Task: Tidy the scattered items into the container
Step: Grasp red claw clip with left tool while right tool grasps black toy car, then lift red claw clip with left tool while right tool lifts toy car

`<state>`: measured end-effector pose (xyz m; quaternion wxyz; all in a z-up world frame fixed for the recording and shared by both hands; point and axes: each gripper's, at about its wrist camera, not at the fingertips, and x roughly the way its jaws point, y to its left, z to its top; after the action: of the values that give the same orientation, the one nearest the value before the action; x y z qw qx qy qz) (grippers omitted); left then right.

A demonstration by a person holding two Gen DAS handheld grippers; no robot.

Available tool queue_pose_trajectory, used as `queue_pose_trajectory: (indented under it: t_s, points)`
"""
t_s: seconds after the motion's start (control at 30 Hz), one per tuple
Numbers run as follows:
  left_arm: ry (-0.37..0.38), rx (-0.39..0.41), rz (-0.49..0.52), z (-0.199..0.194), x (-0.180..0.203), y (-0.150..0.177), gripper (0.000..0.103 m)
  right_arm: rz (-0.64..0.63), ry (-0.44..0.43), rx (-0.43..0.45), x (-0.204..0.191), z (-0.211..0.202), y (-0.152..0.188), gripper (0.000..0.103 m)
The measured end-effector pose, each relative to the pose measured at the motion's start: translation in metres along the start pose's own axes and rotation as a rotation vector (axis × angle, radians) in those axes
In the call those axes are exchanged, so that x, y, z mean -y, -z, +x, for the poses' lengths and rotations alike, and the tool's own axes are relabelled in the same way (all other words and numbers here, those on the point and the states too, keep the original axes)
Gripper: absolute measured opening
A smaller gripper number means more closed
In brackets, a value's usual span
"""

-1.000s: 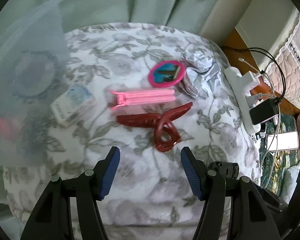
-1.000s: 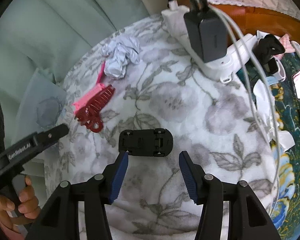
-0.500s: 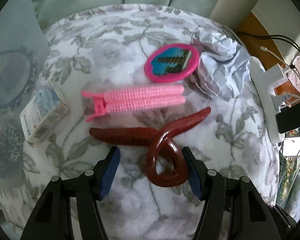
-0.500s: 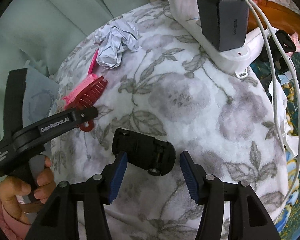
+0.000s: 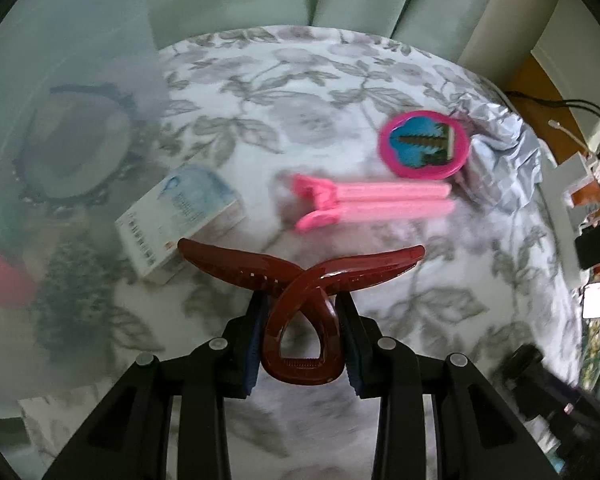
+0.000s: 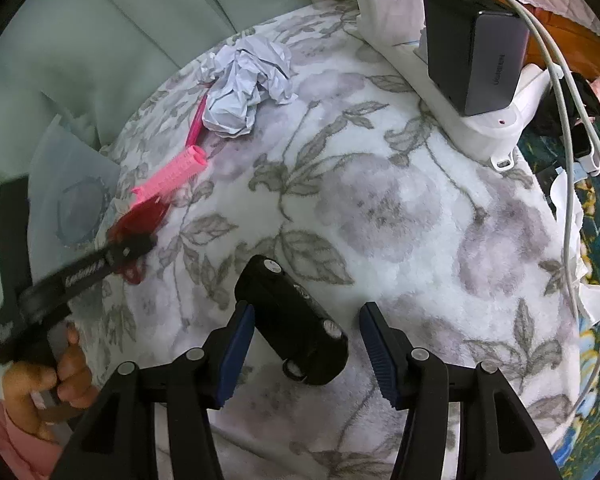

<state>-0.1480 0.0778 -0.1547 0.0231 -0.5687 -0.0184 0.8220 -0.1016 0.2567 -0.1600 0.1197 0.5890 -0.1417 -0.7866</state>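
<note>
Dark red plastic fills my left tool (image 5: 302,334): its two pads are pinching the looped end of the red claw clip (image 5: 300,304), whose toothed arms splay out ahead, crossed. My right tool (image 6: 306,340) stands spread, with the black toy car (image 6: 294,320) lying slantwise between its pads; I cannot tell whether either pad touches it.

Beyond the red clip, on the floral worktop (image 5: 308,92), lie the pink hair clip (image 5: 372,202), the round pink mirror (image 5: 423,145) against a wad of crumpled paper (image 5: 500,160), and a small white box (image 5: 180,224). The translucent container (image 5: 60,152) sits at the far left, with a dark beaded ring and other shapes showing dimly through its wall.

My worry is the grip. The pads hold a smooth curved loop, so I judge the clip could swivel or squirt out on the way over. Its long arms could also catch the container's rim or knock the white box. On the right, closing on a car that sits askew could roll it or pop it free.
</note>
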Motion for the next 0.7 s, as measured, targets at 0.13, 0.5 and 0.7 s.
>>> queue_pose_trajectory:
  t_s: [0.13,0.5,0.7]
  points:
    - [-0.001,-0.011,-0.016,0.006,-0.007,0.007,0.036,-0.029,0.026,0.001,-0.007,0.003,0.002,0.059]
    - [-0.03,-0.001,0.012,0.007,-0.001,0.006,0.035,-0.11,0.096,0.005,-0.027,0.011,0.009,0.047]
    - [-0.021,0.026,0.011,-0.01,-0.001,0.011,0.035,-0.098,0.079,-0.004,-0.021,0.006,0.01,0.031]
